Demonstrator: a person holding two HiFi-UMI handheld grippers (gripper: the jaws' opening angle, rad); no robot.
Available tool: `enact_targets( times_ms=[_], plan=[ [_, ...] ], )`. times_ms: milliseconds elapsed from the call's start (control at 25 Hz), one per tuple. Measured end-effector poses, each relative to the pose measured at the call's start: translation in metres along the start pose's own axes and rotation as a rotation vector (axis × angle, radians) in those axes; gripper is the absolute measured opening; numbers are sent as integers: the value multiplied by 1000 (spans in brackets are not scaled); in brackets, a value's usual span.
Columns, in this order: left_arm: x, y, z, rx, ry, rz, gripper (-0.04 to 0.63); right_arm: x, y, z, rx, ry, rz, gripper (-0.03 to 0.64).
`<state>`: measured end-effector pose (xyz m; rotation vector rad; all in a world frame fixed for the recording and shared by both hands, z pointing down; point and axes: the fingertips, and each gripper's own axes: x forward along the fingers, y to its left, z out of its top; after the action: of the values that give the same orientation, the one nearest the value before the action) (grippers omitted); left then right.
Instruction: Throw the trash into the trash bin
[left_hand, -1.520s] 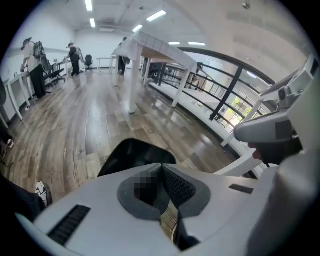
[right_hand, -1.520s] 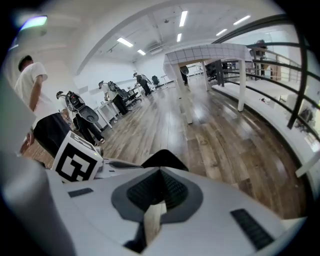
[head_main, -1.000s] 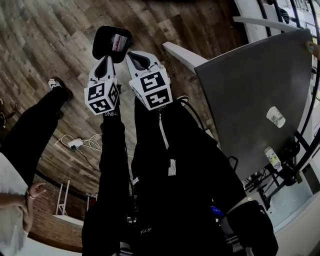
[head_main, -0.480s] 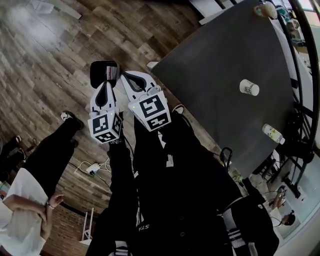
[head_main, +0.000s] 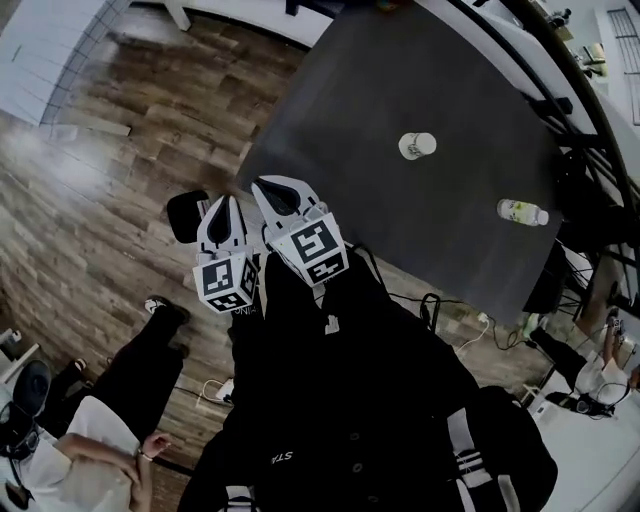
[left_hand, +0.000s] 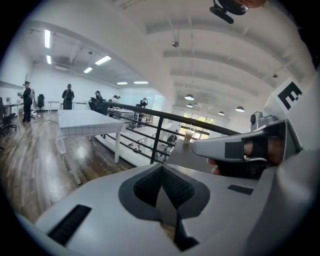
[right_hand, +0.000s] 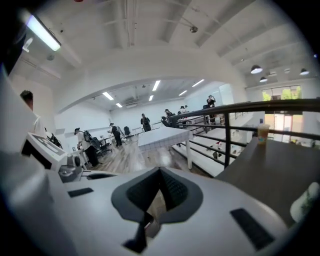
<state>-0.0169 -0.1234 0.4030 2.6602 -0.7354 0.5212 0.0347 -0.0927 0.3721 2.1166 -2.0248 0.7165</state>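
the trash left to be thrown away is judged to be a white cup (head_main: 417, 145) and a plastic bottle (head_main: 522, 211), both seen on a dark table (head_main: 380, 230) ahead of and to the right of the right gripper (head_main: 262, 186), well apart from it; the cup is the nearer of the two, the bottle lies on its side further out to the right; whether the cup stands or lies cannot be told from above; the cup is expected to be very light and thin-walled, easily crushed, so a hold across the body near the rim with a gentle close is advised; the bottle is judged light, smooth and round, likely to roll or slip when nudged, so it is best taken across the middle of its length, square to its axis; the trash bin (head_main: 186, 215) is seen on the wooden floor (head_main: 130, 130), just to the left of the left gripper (head_main: 224, 202) and below it, partly covered by it in the head view; both grippers are held up side by side, close to each other, pointed towards the table edge; in each gripper view the ribbed pads are seen pressed together with nothing between them, so both are closed and empty; a reach to the right and forward is called for next
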Motion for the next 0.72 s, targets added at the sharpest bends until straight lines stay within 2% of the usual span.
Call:
enact_targets(
  times_ms=[400, 720],
  plan=[
    [22, -172, 45, 98, -1, -262, 0, -150, -108, 33, 48, -108, -260, 14],
    [27, -284, 58, 159, 3, -406, 0, -269, -181, 32, 114, -171, -473, 14]
  ],
)
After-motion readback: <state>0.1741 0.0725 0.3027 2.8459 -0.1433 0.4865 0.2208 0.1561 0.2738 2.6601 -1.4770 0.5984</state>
